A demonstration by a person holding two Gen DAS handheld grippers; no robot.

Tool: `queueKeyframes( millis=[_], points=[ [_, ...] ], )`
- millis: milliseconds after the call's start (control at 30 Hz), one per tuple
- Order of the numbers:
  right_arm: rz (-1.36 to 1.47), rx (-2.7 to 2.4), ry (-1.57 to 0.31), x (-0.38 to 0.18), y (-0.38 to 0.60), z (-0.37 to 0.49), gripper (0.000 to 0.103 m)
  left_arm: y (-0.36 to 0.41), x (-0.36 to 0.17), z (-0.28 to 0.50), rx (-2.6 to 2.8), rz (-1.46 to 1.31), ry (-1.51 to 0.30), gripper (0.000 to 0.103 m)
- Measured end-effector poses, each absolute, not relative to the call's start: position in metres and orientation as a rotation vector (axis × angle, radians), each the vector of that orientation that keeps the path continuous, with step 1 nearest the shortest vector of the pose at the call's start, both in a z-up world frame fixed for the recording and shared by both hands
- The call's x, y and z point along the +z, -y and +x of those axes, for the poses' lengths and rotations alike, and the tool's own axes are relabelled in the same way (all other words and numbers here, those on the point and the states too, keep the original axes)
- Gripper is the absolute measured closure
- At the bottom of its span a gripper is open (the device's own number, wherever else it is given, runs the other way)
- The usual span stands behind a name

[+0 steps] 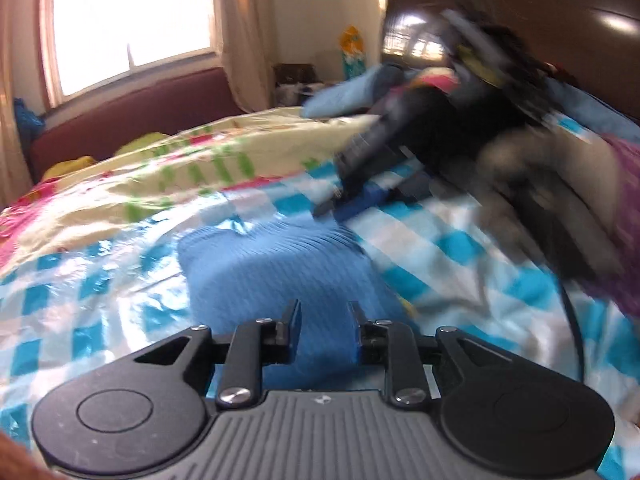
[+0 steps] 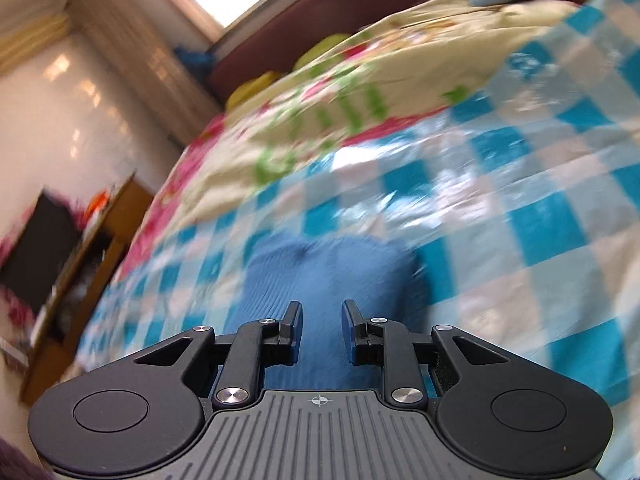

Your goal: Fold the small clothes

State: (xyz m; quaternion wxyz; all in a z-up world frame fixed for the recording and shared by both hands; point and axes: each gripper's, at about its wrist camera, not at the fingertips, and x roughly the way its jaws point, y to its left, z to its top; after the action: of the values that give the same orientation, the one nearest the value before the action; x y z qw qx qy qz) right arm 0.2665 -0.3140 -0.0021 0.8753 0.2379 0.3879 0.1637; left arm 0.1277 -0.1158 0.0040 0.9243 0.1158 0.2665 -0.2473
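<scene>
A blue ribbed garment (image 1: 276, 268) is laid folded on the bed's blue-and-white checked sheet (image 1: 472, 248), in front of both claws. The left claw (image 1: 324, 316) is seen with its jaws apart and nothing clamped. The right claw (image 2: 322, 314) is also parted above the garment, with nothing gripped.

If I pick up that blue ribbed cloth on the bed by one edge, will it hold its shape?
Probably not. The blue cloth looks like soft ribbed knit, so it would likely droop and unfold. It seems light, and might drag on the checked sheet.
</scene>
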Motion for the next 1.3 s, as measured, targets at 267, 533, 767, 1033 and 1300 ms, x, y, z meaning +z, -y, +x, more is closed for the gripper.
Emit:
queueKeyframes(
  millis=[267,533,767,1033,1300],
  points=[
    [0.314,0.274,-0.914,-0.041,0.303,0.251,0.092,0.109,-0.04,0.165,-0.456,0.197,-0.726,0.073],
    [0.351,0.247,-0.896,-0.025,0.311,0.248,0.089,0.101,-0.02,0.155,-0.458,0.205,-0.647,0.073],
    [0.26,0.268,-0.798,-0.004,0.283,0.268,0.08,0.115,-0.022,0.182,-0.433,0.19,-0.641,0.072],
    [0.292,0.172,-0.823,-0.043,0.297,0.307,0.085,0.133,-0.034,0.199,-0.454,0.223,-0.632,0.07],
    [0.273,0.178,-0.822,-0.032,0.292,0.303,0.08,0.125,-0.029,0.189,-0.445,0.185,-0.635,0.069]
  ],
)
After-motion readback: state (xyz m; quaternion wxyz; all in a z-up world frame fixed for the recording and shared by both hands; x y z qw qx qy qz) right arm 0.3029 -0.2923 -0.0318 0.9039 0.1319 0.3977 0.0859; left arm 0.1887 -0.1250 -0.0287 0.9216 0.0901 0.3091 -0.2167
